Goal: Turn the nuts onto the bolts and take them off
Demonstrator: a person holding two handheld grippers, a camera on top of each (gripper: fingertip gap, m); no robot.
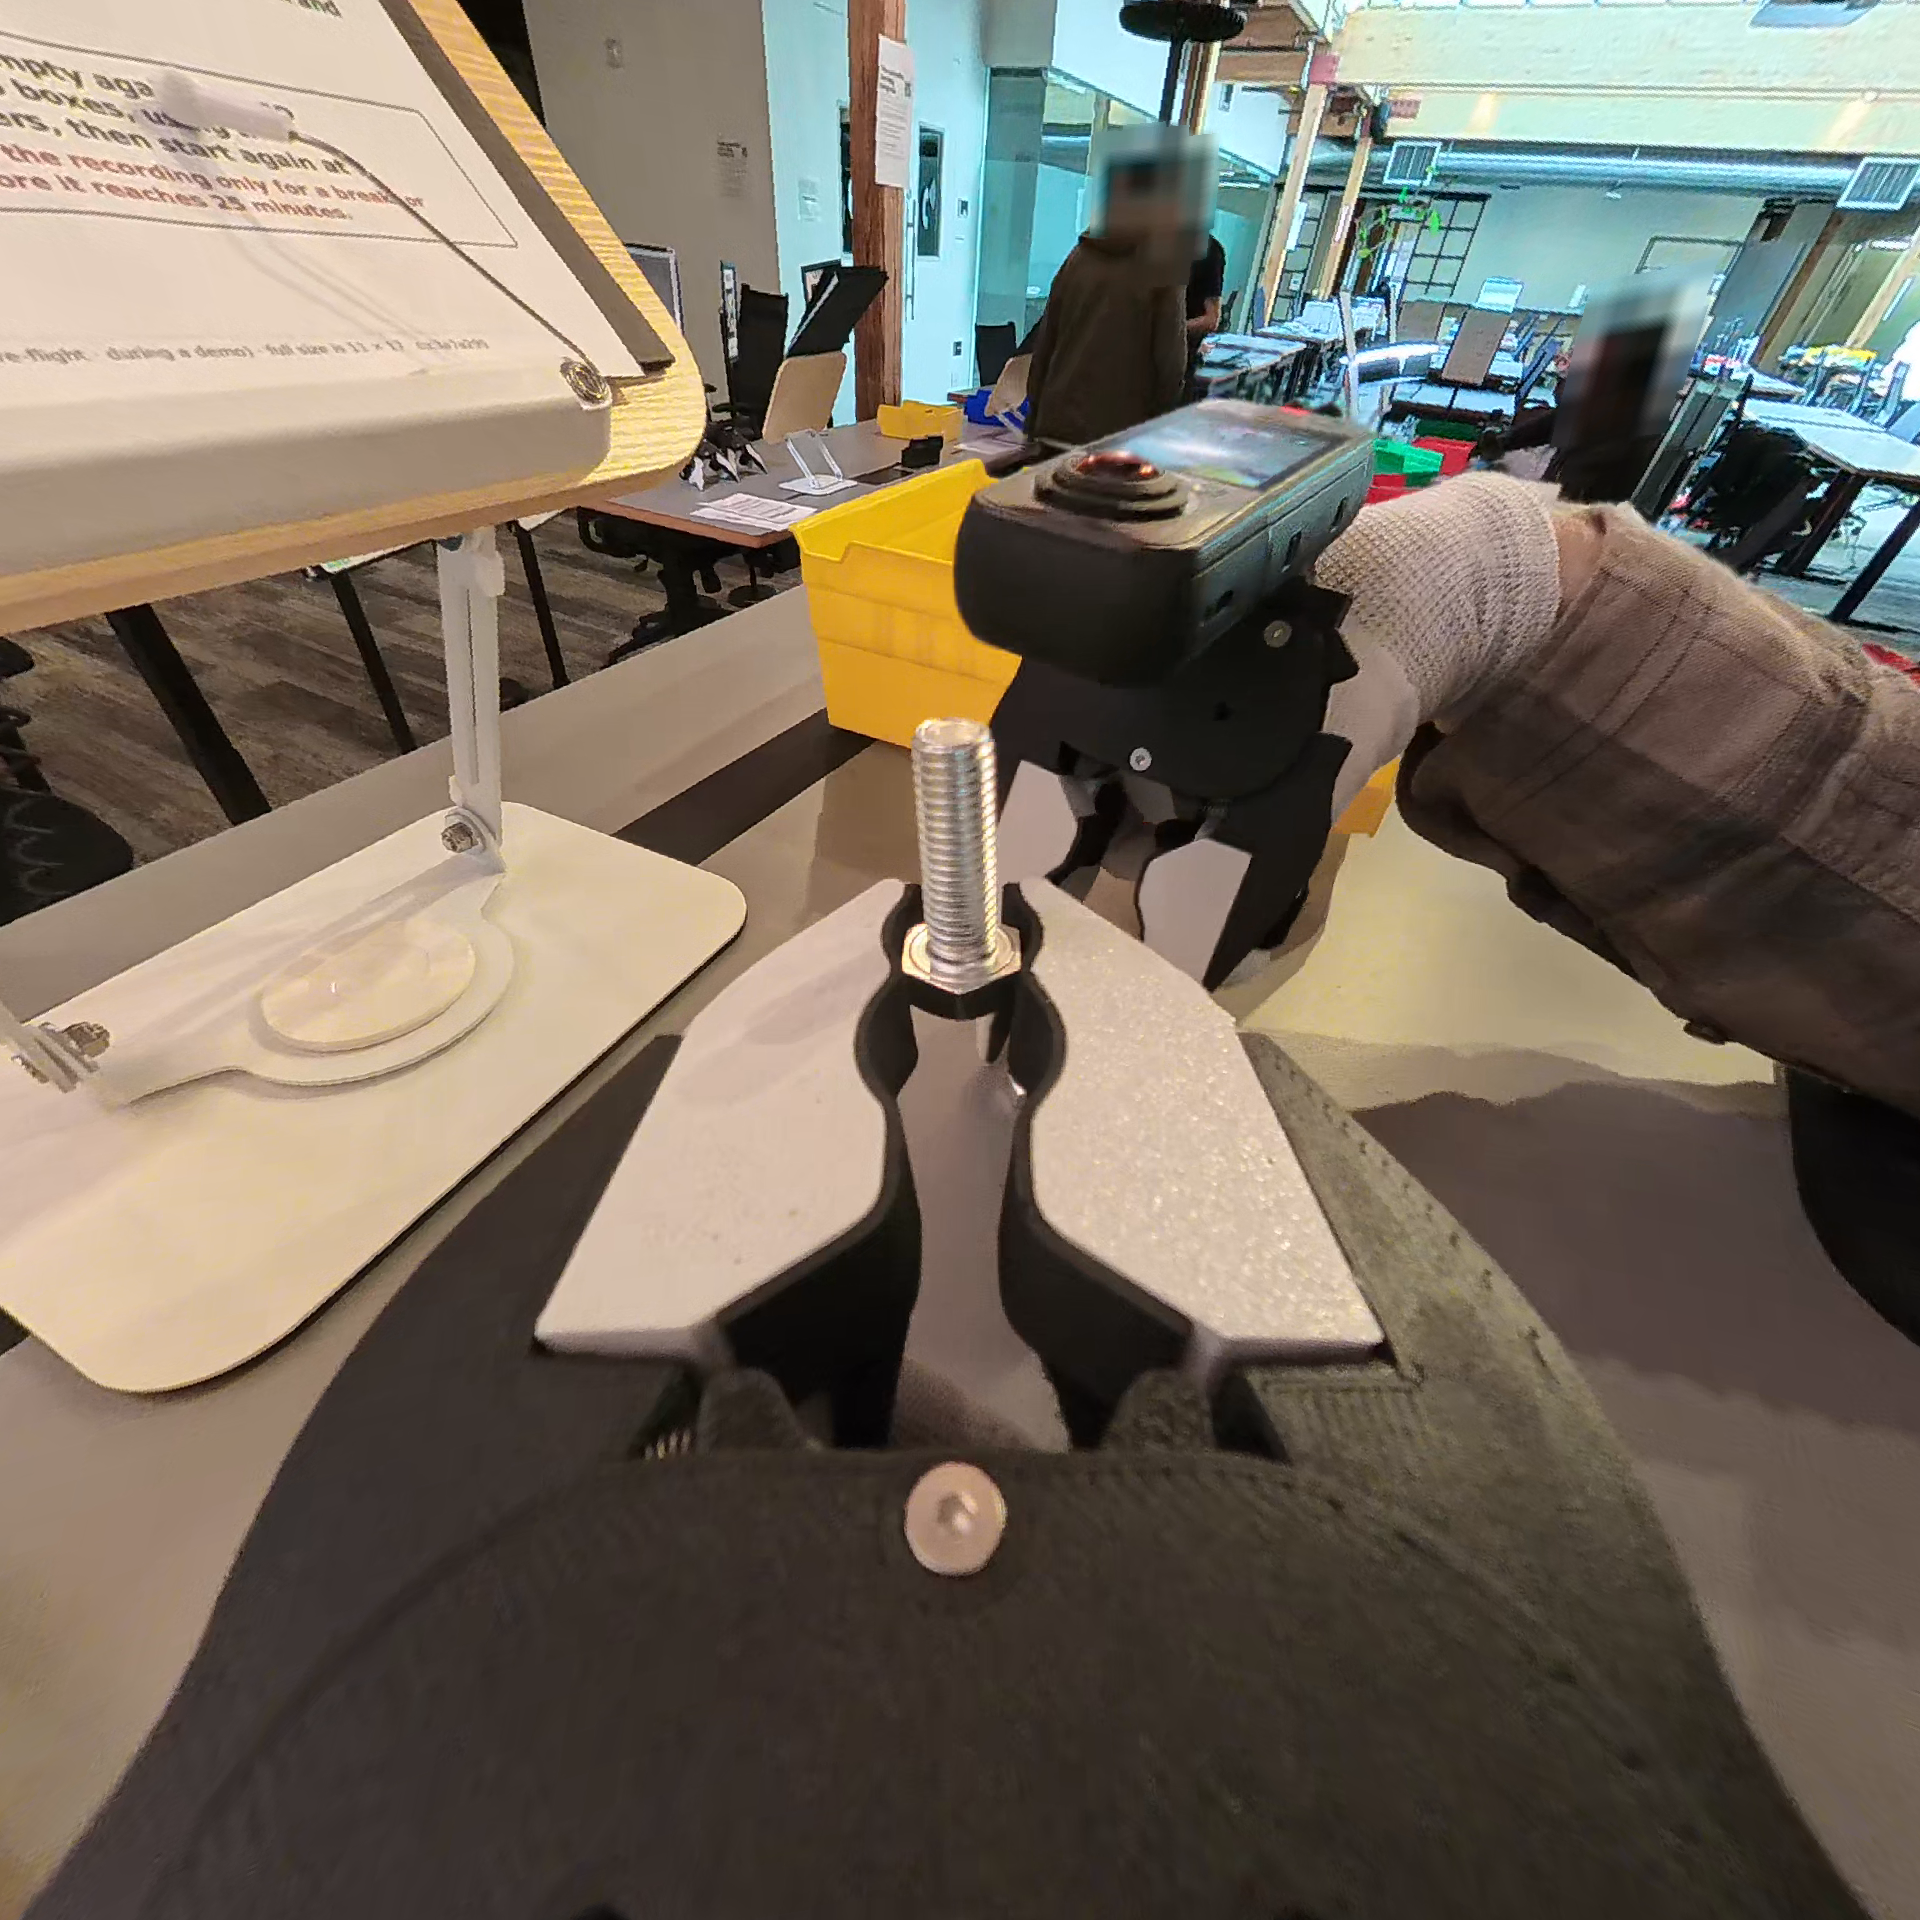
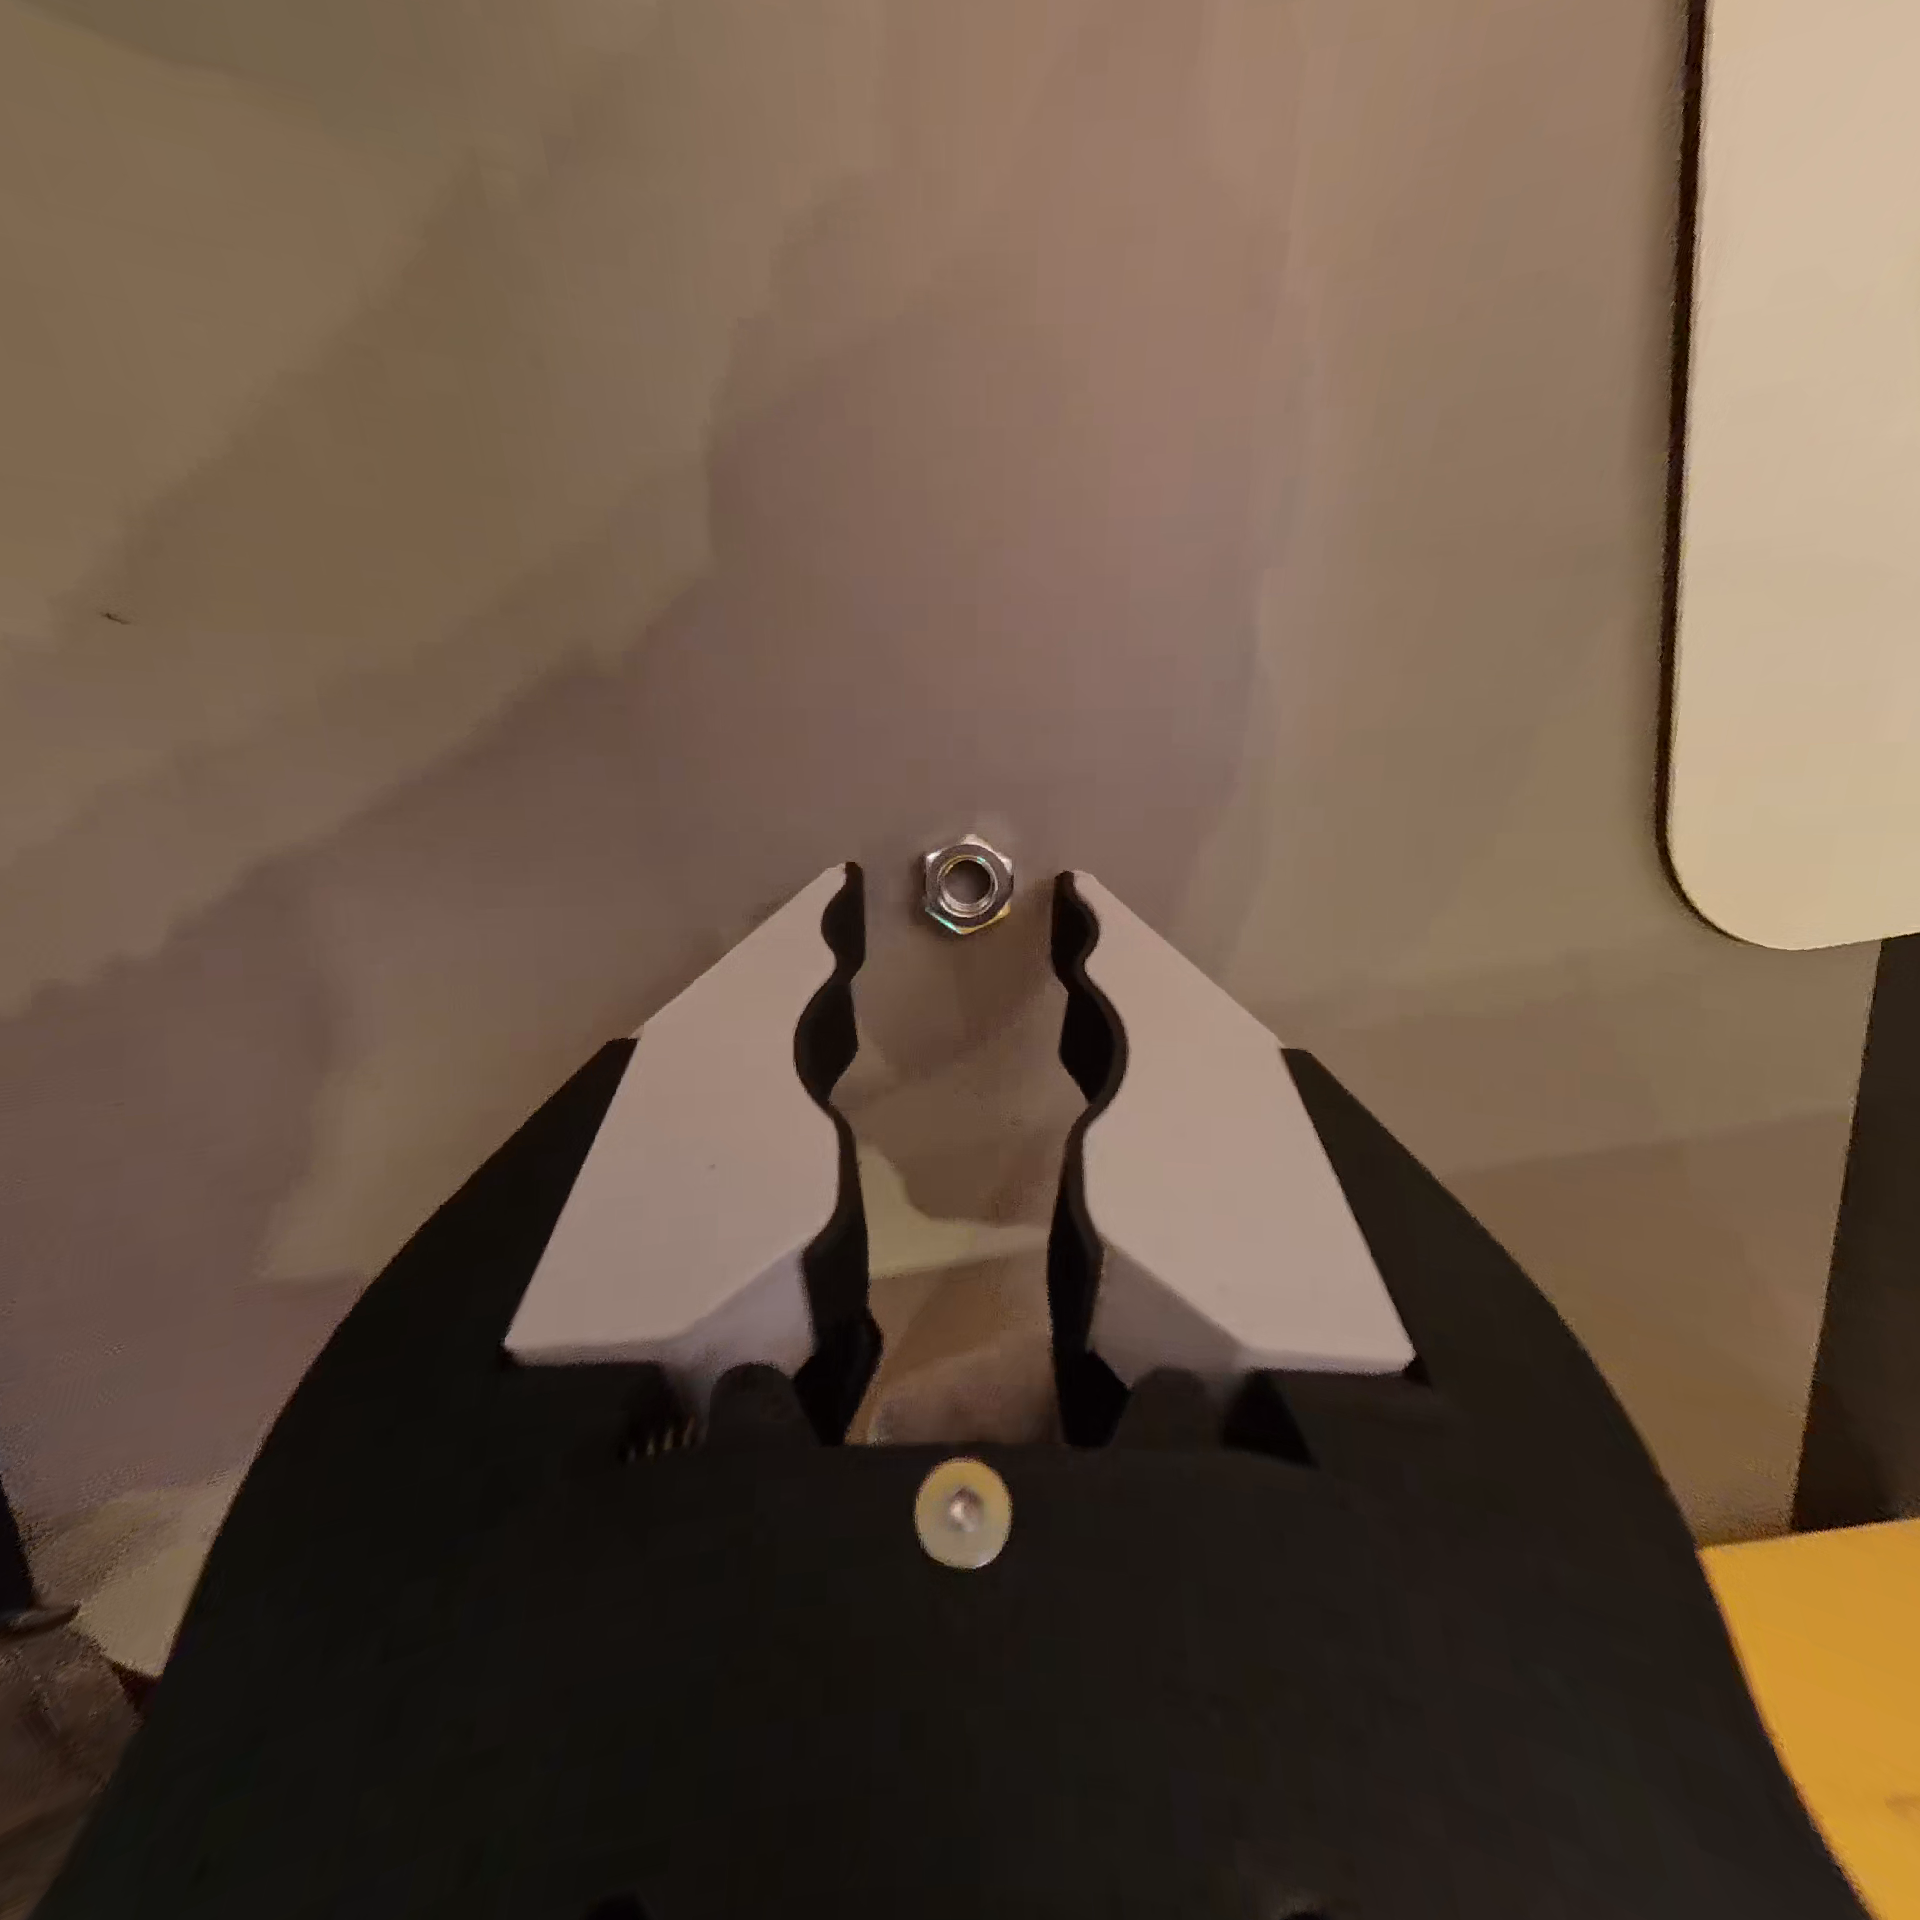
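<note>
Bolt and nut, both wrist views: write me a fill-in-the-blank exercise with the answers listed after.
1. The left gripper holds the bolt with its threaded end pointing ____.
2. The loose nut lies flat on the ____.
3. The right gripper, poised over the loose nut, has its jaws ____.
4. The bin behind the right gripper is coloured ____.

Missing words: up; table; open; yellow

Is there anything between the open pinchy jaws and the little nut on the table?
No. In the right wrist view only bare table shows between the open right gripper and the nut.
</note>
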